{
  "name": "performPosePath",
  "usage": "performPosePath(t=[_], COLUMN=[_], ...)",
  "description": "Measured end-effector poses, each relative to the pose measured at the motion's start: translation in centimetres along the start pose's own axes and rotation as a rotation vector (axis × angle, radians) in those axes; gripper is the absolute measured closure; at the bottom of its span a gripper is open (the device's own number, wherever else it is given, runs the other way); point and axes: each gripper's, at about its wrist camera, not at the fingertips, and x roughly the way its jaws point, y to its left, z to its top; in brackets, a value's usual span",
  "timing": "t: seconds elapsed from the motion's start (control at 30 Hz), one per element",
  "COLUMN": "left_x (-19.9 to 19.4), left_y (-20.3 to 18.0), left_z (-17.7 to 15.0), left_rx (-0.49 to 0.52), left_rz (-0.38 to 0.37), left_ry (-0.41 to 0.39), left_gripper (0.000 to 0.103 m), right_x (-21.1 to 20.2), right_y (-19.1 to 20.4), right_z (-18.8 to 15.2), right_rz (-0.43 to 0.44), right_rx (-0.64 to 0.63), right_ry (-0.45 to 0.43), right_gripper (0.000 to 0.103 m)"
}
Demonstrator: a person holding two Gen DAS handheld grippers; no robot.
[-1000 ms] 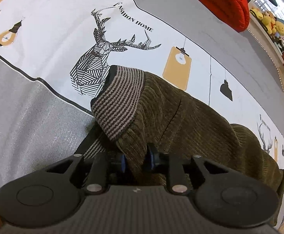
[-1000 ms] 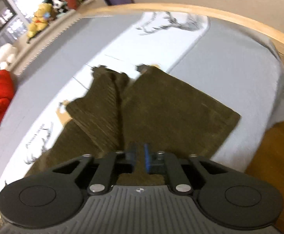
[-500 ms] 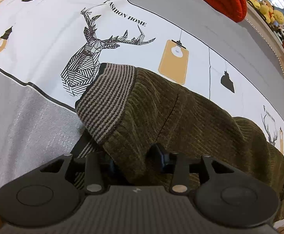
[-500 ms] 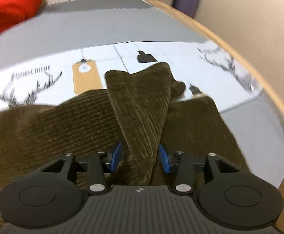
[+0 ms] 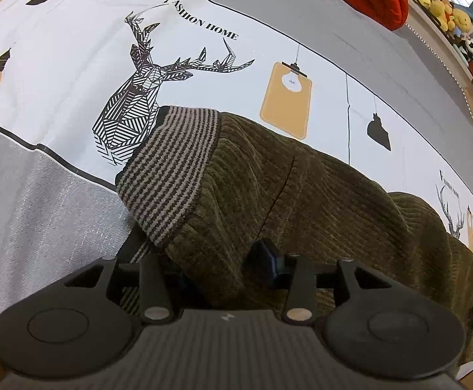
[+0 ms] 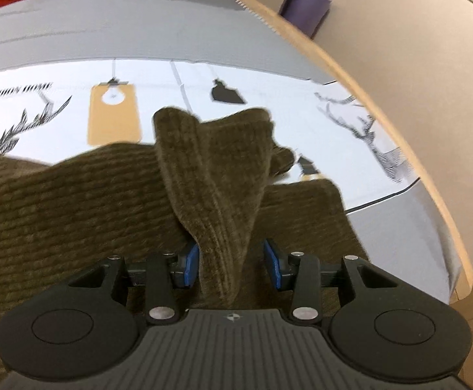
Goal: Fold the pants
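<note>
Nearest, the left gripper (image 5: 223, 266) and right gripper (image 6: 231, 265) stand spread, olive corduroy pants (image 5: 301, 188) bunched between their pads, unpinched. The striped ribbed waistband (image 5: 171, 169) folds over. Beyond, the deer-printed bedspread (image 5: 74, 65) carries them.

A bed (image 5: 301, 9) with a deer-print cover fills the room, beige wall (image 6: 399, 32) beside it.

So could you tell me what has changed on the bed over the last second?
Both sets of jaws widened: the left gripper and the right gripper let go of the pants, whose fabric stands loose between them. The right swung toward the leg ends. The pants stayed on the bed sheet.
</note>
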Motion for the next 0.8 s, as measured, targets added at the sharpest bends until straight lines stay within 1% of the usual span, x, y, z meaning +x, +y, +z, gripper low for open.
performPosePath(t=[0.03, 0.1, 0.13, 0.17, 0.27, 0.33, 0.4, 0.47, 0.5, 0.53, 0.6, 0.63, 0.7, 0.77, 0.8], left_x=[0.0, 0.0, 0.0, 0.0, 0.0, 0.0, 0.0, -0.1, -0.1, -0.1, 0.0, 0.0, 0.1, 0.1, 0.1], left_y=[0.0, 0.0, -0.1, -0.1, 0.0, 0.0, -0.1, -0.2, -0.3, -0.4, -0.5, -0.5, -0.6, -0.7, -0.7], left_z=[0.0, 0.0, 0.0, -0.1, -0.1, -0.2, -0.2, -0.2, -0.3, -0.3, -0.3, -0.3, -0.3, -0.3, -0.3], left_rx=[0.001, -0.001, -0.001, 0.0, 0.0, -0.002, -0.002, 0.002, 0.004, 0.006, 0.01, 0.01, 0.009, 0.007, 0.008], left_rz=[0.001, 0.003, 0.004, 0.005, 0.008, 0.009, 0.012, 0.013, 0.013, 0.013, 0.015, 0.016, 0.017, 0.018, 0.018], left_ry=[0.0, -0.001, -0.001, -0.002, -0.003, -0.003, -0.005, -0.006, -0.007, -0.007, -0.007, -0.006, -0.005, -0.005, -0.005], left_gripper=[0.056, 0.056, 0.056, 0.055, 0.054, 0.054, 0.054, 0.052, 0.052, 0.051, 0.051, 0.051, 0.05, 0.049, 0.048], right_x=[-0.1, -0.2, -0.3, -0.3, -0.7, -0.9, -1.3, -1.2, -0.9, -0.5, 0.7, 1.1, 1.2, 1.1, 1.2], right_y=[-0.4, -1.4, -2.1, -2.8, -5.5, -7.6, -9.9, -12.0, -12.5, -13.0, -13.3, -13.3, -13.3, -13.5, -13.5], right_z=[0.0, 0.1, 0.0, 0.0, -0.4, -1.0, -1.9, -3.2, -3.8, -4.5, -5.6, -5.9, -6.1, -6.3, -6.3], right_rz=[-0.005, -0.015, -0.018, -0.016, 0.018, 0.029, 0.033, 0.035, 0.05, 0.092, 0.204, 0.228, 0.228, 0.228, 0.233], right_rx=[0.016, 0.062, 0.092, 0.132, 0.291, 0.419, 0.575, 0.705, 0.742, 0.775, 0.811, 0.816, 0.82, 0.83, 0.837], right_ry=[-0.006, -0.012, -0.011, -0.008, -0.005, 0.005, 0.023, 0.057, 0.078, 0.105, 0.172, 0.194, 0.205, 0.19, 0.188], right_gripper=[0.062, 0.073, 0.08, 0.086, 0.096, 0.098, 0.099, 0.102, 0.102, 0.1, 0.099, 0.099, 0.092, 0.072, 0.069])
